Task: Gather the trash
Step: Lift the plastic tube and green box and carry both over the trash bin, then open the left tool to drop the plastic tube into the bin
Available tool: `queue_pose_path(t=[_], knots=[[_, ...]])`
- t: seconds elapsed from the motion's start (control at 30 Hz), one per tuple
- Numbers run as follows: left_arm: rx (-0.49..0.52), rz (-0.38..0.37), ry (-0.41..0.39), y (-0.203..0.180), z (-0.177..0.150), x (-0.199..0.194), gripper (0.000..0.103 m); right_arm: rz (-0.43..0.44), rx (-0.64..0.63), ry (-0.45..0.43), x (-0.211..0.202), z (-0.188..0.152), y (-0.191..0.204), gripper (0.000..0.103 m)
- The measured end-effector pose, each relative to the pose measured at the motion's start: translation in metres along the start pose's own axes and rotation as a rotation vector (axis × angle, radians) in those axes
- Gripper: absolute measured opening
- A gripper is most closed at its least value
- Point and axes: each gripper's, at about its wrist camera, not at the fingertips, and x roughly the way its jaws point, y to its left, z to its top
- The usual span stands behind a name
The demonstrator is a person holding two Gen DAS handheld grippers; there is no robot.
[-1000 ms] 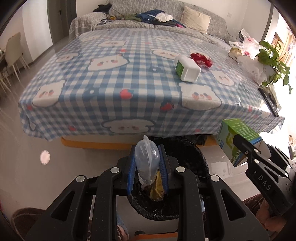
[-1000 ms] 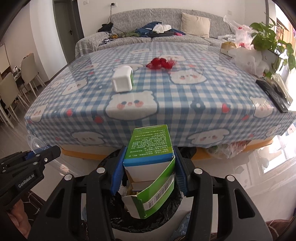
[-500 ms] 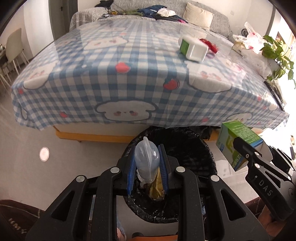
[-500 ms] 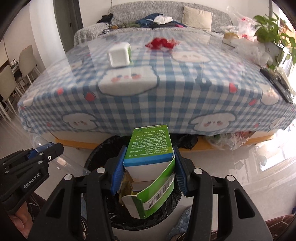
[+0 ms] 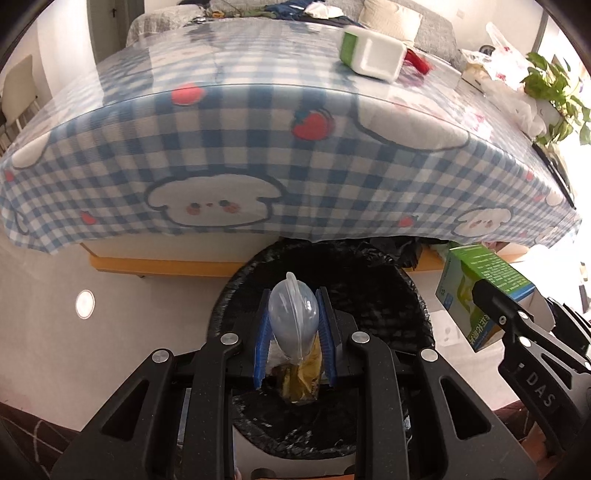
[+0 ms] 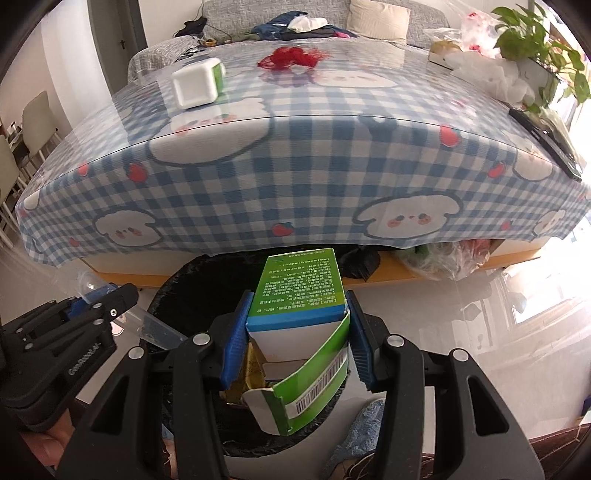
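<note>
Left jaws: we are clamping the left gripper on a clear plastic lid, its blue pads pressing both sides; a crumpled yellowish wrapper is hanging from the lid's lower end, between the pads.
Right jaws: we are squeezing the right gripper on a green and white carton, its torn barcode flap drooping toward the camera below the pads.
Directly below both jaws: the trash bin with its black liner is sitting under the lid and under the carton; in the right wrist view its dark rim is showing around the carton.
Beside the jaws: in the left wrist view we are seeing the right gripper to the right with the carton near the bin's rim; in the right wrist view the left gripper is sitting to the left.
Ahead and above: the table edge, draped in a blue checked tablecloth, is overhanging the bin's far side.
Farther ahead on the tablecloth: a white box with a green side is lying well apart from the jaws, with a red crumpled scrap beyond it.
Far right of the table: a potted plant and white plastic bags are sitting together.
Farthest back: a grey sofa strewn with clothes.
</note>
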Motion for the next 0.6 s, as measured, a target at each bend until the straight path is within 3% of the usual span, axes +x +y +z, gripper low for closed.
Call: queue_pose_path(t=[0.17, 0.27, 0.6], knots=[[0.035, 0.013, -0.003, -0.014, -0.001, 0.011, 0.026, -0.008, 0.027, 0.007, 0.001, 0.000, -0.013, 0.046], [0.051, 0.025, -0.009, -0.016, -0.004, 0.015, 0.051, -0.003, 0.037, 0.011, 0.003, 0.000, -0.015, 0.046], [0.025, 0.080, -0.034, 0.017, -0.011, 0.021, 0.084, 0.015, -0.001, 0.059, 0.030, -0.012, 0.007, 0.046]])
